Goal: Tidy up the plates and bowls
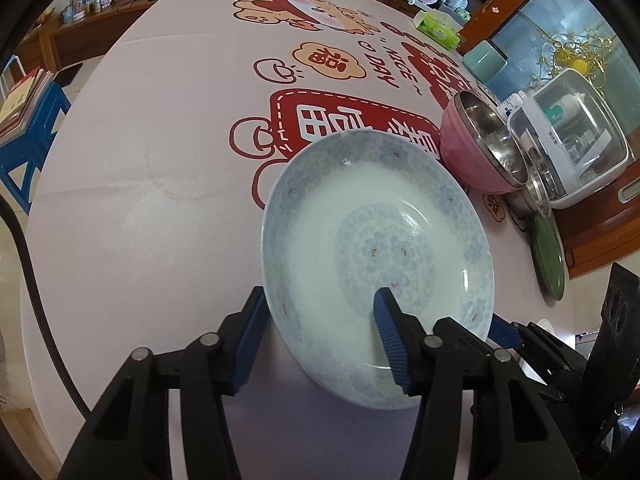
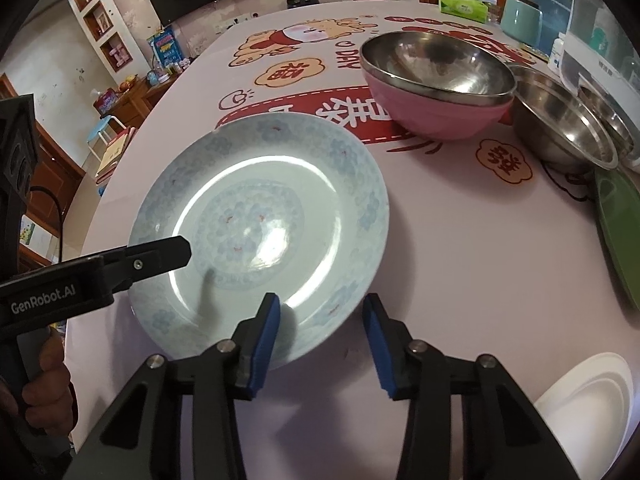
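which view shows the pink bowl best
The right wrist view: the pink bowl sits near the top with its whole steel-lined mouth and pink side in sight, beside a steel bowl. The left wrist view shows it too, but small, squeezed toward the right edge and seen more edge-on.

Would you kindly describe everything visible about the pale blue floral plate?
The pale blue floral plate is round, glossy and ceramic-looking, with a flowered rim band, a central floral medallion and a plain white ring between. It appears empty and intact, on the printed tablecloth. The left tool and right tool each straddle its rim, one blue pad over the inside, one outside; contact is unclear.
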Demonstrator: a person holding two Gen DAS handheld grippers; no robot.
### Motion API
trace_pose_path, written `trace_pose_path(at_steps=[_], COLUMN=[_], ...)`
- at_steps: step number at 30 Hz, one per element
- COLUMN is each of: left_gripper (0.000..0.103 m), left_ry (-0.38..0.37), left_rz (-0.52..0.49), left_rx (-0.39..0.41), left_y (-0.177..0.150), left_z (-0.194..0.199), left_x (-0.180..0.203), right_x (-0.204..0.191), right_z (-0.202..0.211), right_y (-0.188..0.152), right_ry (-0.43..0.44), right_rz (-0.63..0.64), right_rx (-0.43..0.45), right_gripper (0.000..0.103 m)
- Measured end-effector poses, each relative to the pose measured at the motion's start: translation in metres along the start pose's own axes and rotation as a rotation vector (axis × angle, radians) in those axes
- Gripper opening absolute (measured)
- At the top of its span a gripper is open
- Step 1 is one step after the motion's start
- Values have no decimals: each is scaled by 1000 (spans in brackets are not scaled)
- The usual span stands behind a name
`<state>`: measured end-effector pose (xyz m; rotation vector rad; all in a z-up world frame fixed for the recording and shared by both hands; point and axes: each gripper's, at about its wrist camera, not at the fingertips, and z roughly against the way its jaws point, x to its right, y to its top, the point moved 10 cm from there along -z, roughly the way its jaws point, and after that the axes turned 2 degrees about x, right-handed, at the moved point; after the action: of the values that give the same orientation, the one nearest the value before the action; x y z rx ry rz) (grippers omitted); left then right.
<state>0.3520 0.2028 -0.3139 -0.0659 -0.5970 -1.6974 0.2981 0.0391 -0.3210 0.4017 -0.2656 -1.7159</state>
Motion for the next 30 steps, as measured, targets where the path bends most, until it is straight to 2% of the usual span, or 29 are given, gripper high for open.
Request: trace_pose_path(at_steps=[3,8,15,21,30], left_gripper=[44,36,15,14,15], left_ry=[-2,-15,0,20,45], left_rz=[-2,16,16,-47,-65], left_rx=[1,2,0,-2,-25], left_y=[1,2,3,1,-5], left_z=[0,0,0,0,4], left_x=[0,-4,-14,-11,-11], right_x=[-3,-3,1,5,4], right_z=[0,0,0,0,4], right_y=[1,1,2,2,-1], right_ry=[15,18,46,57,84], right_rz=[9,6,-32,-53,-61], right_rx=[2,4,7,6,-4], right_gripper=[35,33,27,24,22])
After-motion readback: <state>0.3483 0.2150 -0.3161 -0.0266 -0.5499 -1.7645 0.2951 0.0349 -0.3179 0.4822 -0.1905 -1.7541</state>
